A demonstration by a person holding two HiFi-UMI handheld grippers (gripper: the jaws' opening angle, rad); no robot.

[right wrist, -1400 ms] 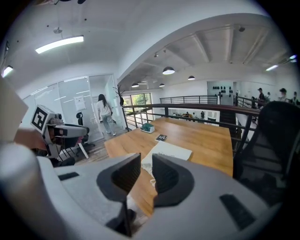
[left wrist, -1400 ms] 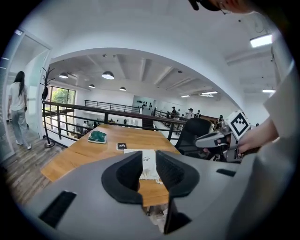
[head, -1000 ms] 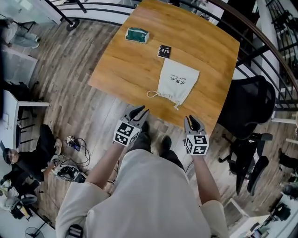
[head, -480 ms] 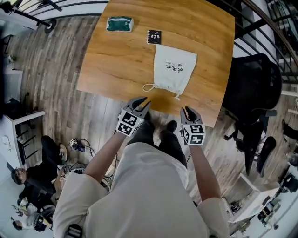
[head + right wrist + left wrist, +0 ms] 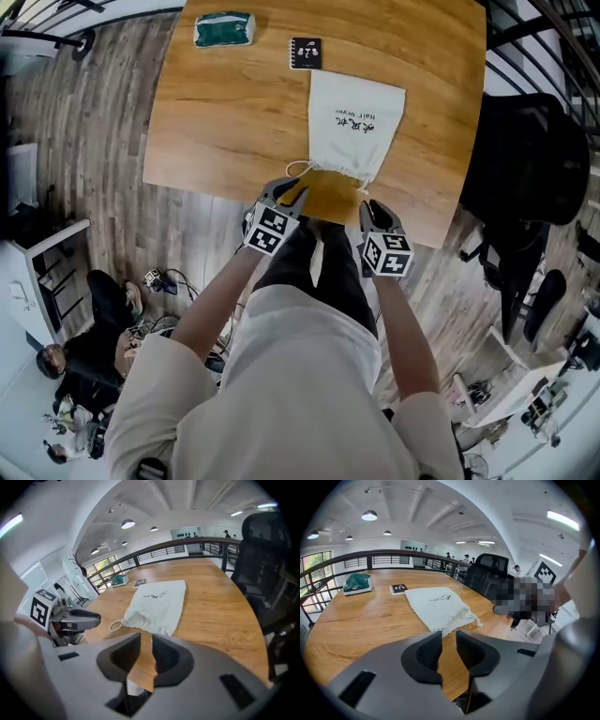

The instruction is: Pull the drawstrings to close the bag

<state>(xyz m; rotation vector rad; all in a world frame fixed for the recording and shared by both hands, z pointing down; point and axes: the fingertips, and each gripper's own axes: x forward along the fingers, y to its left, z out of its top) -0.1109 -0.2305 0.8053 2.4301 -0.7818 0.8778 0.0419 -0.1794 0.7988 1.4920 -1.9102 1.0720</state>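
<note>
the wooden table (image 5: 216, 112) fills the upper part of the head view. on it the white bag (image 5: 356, 122) lies flat, right of centre, its long axis running up and down the frame and its gathered mouth at the lower end. just below that mouth hover the left gripper (image 5: 287, 193) and right gripper (image 5: 376, 210), both unclenched and empty; the left's jaws have just eased wider. the cord loop (image 5: 298, 170) lies nearest the left gripper, the knotted tail (image 5: 363, 190) nearest the right.
</note>
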